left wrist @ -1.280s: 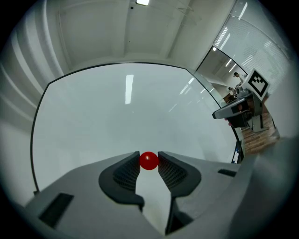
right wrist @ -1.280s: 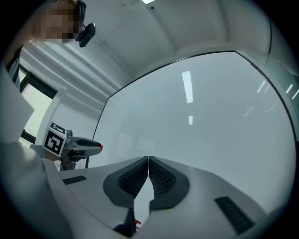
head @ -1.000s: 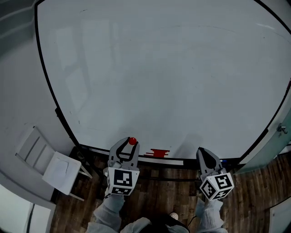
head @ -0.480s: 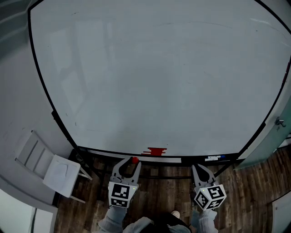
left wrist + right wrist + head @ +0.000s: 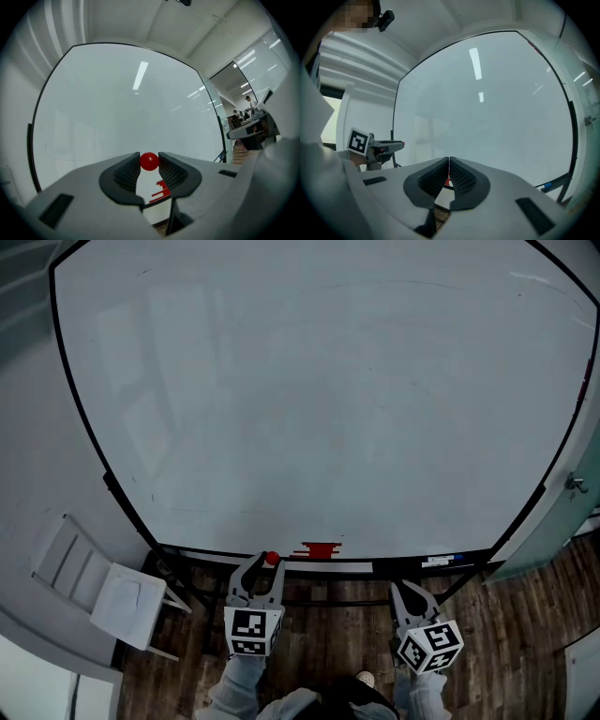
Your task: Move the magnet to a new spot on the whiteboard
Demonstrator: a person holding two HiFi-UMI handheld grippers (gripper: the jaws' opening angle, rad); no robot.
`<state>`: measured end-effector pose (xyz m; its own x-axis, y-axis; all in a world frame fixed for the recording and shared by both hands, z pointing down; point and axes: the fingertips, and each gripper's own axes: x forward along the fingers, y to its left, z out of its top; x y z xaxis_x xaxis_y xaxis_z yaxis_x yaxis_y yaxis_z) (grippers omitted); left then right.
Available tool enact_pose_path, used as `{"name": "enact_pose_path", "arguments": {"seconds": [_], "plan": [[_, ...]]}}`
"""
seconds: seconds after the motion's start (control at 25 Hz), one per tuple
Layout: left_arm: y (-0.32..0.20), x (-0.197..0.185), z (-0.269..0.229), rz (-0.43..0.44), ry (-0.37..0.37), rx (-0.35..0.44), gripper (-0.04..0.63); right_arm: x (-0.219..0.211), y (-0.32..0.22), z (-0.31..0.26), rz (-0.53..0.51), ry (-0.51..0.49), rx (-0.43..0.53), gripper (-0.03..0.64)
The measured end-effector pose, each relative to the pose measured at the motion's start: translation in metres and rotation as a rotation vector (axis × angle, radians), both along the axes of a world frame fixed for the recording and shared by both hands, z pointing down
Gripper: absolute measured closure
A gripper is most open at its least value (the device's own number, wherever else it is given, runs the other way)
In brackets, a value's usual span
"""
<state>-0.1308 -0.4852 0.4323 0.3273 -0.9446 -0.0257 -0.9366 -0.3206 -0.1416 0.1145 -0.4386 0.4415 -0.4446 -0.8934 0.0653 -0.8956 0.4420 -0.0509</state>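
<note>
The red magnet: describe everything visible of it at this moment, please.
The magnet is a small, glossy red ball, plastic by the look. It sits pinched at the very tips of the left gripper, one ribbed pad pressing each side. It is held low, near the bottom edge of the whiteboard; contact with the board cannot be told.

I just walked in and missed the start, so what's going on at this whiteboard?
A person stands at a blank whiteboard with a gripper in each hand. The left gripper is shut on a small red ball magnet, held low near the board's bottom edge and apparently not stuck to it. The right gripper is shut and empty.
</note>
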Motion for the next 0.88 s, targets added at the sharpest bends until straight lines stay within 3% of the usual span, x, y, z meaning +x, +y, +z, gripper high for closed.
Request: {"name": "enact_pose_path", "arguments": {"seconds": [0.48, 0.88], "plan": [[-0.075, -0.048, -0.064, -0.176, 0.086, 0.160, 0.471, -0.013, -0.018, -0.002, -0.032, 0.017, -0.010, 0.589], [-0.105, -0.064, -0.072, -0.248, 0.055, 0.192, 0.471, -0.012, -0.029, 0.007, -0.033, 0.029, -0.040, 0.589]]}}
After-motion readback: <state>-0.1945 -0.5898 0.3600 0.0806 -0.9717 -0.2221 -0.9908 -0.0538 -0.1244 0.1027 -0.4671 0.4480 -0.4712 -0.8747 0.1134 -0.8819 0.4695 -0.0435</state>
